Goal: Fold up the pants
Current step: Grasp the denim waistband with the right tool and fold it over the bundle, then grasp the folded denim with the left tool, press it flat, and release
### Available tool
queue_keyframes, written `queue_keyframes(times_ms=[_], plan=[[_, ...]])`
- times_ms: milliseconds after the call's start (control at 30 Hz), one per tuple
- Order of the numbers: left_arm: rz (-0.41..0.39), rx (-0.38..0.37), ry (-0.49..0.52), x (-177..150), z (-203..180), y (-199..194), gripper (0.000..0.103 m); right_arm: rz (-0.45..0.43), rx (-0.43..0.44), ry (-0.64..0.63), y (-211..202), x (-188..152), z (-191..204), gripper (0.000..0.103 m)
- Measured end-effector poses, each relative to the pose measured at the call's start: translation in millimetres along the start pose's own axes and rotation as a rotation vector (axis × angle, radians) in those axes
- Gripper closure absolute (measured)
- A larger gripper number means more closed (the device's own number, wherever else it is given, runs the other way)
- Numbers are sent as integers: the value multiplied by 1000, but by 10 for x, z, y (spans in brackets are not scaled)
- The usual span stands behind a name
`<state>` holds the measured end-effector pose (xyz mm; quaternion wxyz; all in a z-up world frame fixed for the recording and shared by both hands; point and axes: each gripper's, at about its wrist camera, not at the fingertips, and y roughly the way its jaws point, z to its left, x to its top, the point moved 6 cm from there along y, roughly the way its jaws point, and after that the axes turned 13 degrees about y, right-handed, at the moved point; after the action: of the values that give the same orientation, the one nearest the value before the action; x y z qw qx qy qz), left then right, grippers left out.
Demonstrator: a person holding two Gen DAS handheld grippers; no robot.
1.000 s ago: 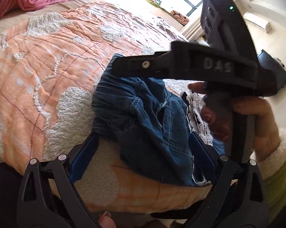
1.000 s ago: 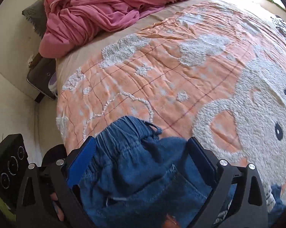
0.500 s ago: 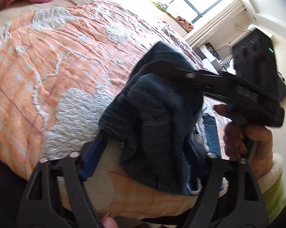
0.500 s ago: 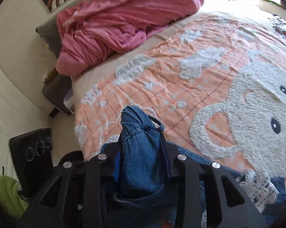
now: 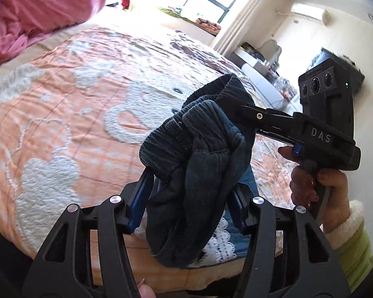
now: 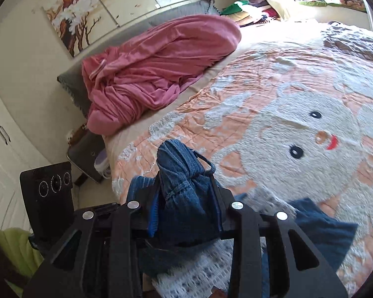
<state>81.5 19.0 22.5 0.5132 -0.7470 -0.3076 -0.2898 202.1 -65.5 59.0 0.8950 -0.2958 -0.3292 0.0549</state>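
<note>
The blue denim pants (image 5: 198,168) hang bunched above the orange bedspread (image 5: 62,99), lifted at the elastic waistband. My left gripper (image 5: 190,186) is closing, with a thick wad of denim squeezed between its blue pads. My right gripper (image 6: 186,186) is shut on a narrow fold of the waistband (image 6: 179,159), its drawstring loop (image 6: 206,164) sticking out. In the left wrist view the right gripper (image 5: 236,106) reaches in from the right, its tip buried in the cloth, with a hand (image 5: 310,186) on its handle. The lace-trimmed lower part (image 6: 198,273) trails below.
The bedspread (image 6: 298,124) shows a big white rabbit face. A crumpled pink blanket (image 6: 156,74) lies at the head of the bed against a grey headboard (image 6: 69,79). A dark bedside stand (image 6: 84,151) is at the bed's left edge. Window and shelves (image 5: 255,57) are beyond.
Both grippers went from wide open around the flat waistband to closed on it. They rose and carried the denim up off the bedspread, bunching it; the right closed first.
</note>
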Motion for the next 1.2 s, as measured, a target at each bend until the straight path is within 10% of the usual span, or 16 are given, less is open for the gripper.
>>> queue_keyframes(times_ms=[467, 900, 1200], plan=[[46, -105, 321, -394, -991, 269, 49, -106, -55, 321, -798, -653, -992, 21], [144, -166, 409, -783, -1200, 317, 41, 33, -332, 189, -353, -920, -995, 21], [56, -72, 392, -507, -810, -73, 40, 4, -299, 224, -506, -1084, -1135, 20]])
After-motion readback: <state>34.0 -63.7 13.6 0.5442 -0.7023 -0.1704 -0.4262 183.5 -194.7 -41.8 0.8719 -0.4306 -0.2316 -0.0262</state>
